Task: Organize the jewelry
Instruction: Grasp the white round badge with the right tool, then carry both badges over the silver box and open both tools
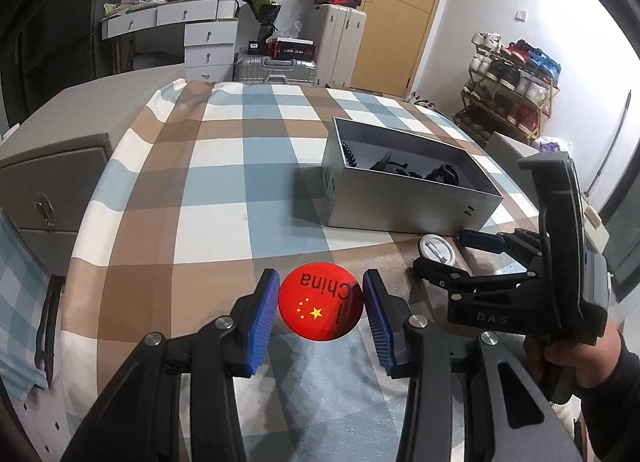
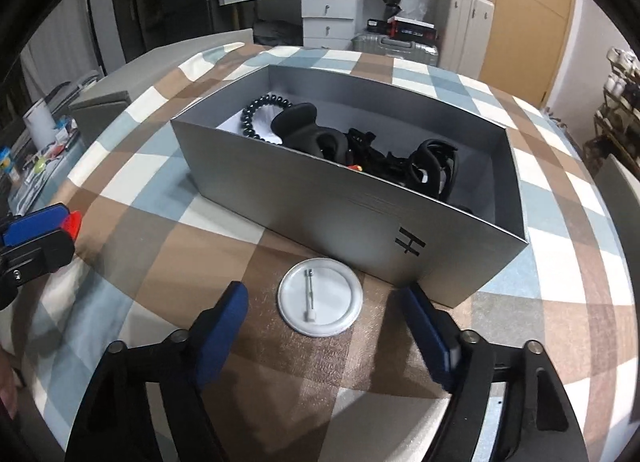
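Observation:
A red round badge with a flag and "China" lies between the blue pads of my left gripper, which stands open around it; whether the pads touch it is unclear. A white round badge lies pin side up on the checked cloth, in front of the grey box. My right gripper is open just behind it, jaws wide on either side. The box holds a black bead bracelet and dark straps and clips. The white badge and the right gripper also show in the left wrist view.
The checked cloth covers the table. The left gripper with the red badge shows at the left edge of the right wrist view. A grey cabinet stands left of the table. Suitcases, drawers and a shoe rack stand behind.

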`<state>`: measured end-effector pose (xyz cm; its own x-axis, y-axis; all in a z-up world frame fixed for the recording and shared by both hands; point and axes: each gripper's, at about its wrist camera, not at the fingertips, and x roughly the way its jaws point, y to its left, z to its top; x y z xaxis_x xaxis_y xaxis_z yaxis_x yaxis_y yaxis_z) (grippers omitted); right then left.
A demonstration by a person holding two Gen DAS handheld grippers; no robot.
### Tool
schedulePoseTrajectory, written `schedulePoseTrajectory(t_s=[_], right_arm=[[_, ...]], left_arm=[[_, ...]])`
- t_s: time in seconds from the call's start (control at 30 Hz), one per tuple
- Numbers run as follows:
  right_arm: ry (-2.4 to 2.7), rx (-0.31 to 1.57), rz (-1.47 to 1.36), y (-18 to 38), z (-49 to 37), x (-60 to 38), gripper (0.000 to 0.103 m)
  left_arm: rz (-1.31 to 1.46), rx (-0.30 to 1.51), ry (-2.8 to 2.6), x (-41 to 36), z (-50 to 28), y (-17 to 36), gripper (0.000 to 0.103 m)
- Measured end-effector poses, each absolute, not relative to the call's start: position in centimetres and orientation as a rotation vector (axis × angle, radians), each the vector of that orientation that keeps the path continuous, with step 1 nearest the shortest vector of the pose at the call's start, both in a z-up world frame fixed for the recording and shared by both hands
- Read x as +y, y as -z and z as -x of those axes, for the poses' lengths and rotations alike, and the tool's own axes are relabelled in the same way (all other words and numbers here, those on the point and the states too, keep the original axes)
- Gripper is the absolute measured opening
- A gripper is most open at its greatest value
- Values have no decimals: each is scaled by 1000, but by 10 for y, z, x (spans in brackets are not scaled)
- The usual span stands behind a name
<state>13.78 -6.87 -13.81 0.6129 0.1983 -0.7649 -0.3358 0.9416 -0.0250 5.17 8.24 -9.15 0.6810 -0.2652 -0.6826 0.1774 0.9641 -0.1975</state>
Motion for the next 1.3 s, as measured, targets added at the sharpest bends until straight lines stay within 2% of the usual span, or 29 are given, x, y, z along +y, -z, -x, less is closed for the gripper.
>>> schedulePoseTrajectory(t_s=[0.07, 0.17, 0.2, 0.23, 0.93, 1.3], right_arm=[[-309, 853, 173, 138, -137, -69, 70], [-336, 839, 192, 137, -132, -66, 53], [-348, 835, 200, 136, -130, -65, 45], [-357, 833, 204, 136, -129, -64, 41], [-494, 828, -85, 129, -115, -111, 41], [-592, 724, -164, 100, -98, -136, 41]], left_arm=[[123, 781, 248, 84, -52, 91, 37], [129, 784, 249, 85, -51, 92, 37], [128, 785, 251, 84, -50, 92, 37], [125, 785, 251, 84, -50, 92, 37], [80, 782, 260, 65, -46, 79, 37], [68, 758, 303, 41, -65, 62, 37]])
